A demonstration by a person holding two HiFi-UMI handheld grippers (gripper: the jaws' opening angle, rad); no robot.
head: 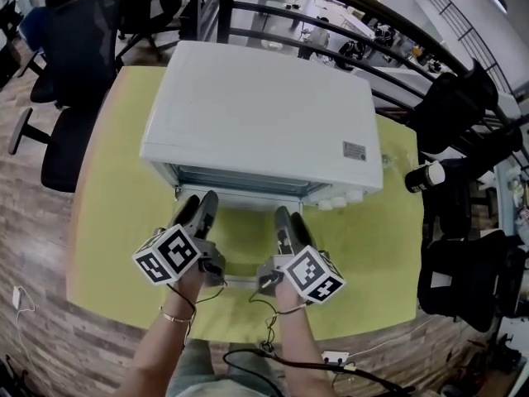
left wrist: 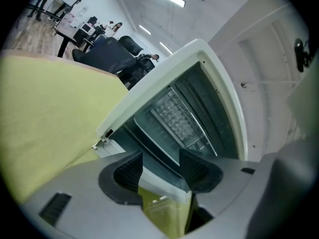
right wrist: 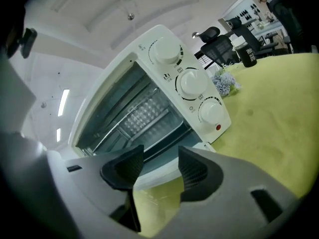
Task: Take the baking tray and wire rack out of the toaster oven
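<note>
A white toaster oven (head: 260, 122) stands on a yellow-green table (head: 116, 222) with its glass door (head: 240, 242) folded down toward me. Inside it lies a dimpled metal baking tray (left wrist: 175, 116) (right wrist: 144, 114). Thin wires of the rack (right wrist: 117, 126) (left wrist: 195, 114) cross the cavity by the tray. My left gripper (head: 198, 212) (left wrist: 160, 166) and right gripper (head: 289, 223) (right wrist: 160, 167) hover side by side over the door, just outside the opening. Both are open, with nothing between their pads.
Three white knobs (right wrist: 192, 83) sit on the oven's right side. Beyond them a black bottle (head: 423, 176) and a small bunch of flowers (right wrist: 223, 81) stand on the table. Black office chairs (head: 74, 81) flank the table, and a railing runs behind.
</note>
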